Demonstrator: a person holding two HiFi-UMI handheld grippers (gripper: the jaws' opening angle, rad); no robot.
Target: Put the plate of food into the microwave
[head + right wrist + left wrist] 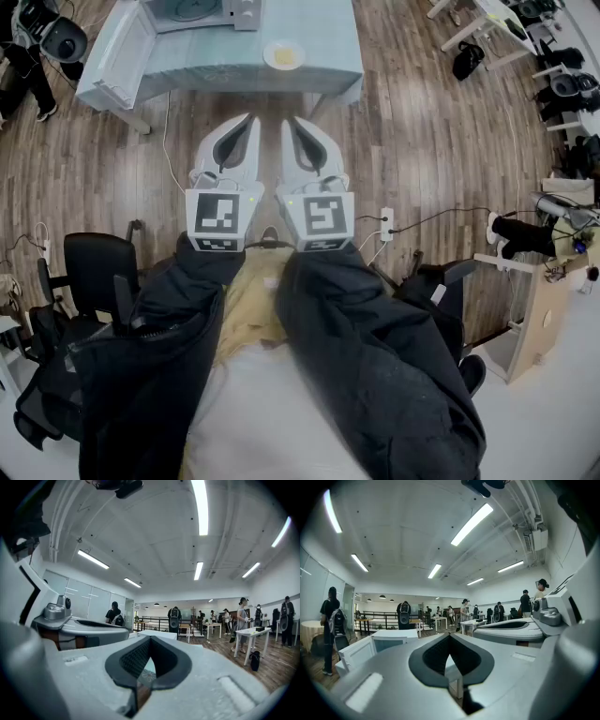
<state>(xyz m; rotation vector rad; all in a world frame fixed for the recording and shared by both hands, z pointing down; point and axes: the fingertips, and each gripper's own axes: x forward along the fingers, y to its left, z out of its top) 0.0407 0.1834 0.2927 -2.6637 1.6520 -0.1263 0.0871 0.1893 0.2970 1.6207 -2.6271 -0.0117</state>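
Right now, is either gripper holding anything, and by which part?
Nothing is held. The left gripper and right gripper are both shut and empty.

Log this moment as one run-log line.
phase: pre-approach | left gripper: shut, empty | right gripper: shut, empty | plate of food: on table, untouched | microwave: door open

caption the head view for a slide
Left gripper and right gripper, shut and empty, face the table bearing plate of food and open microwave.
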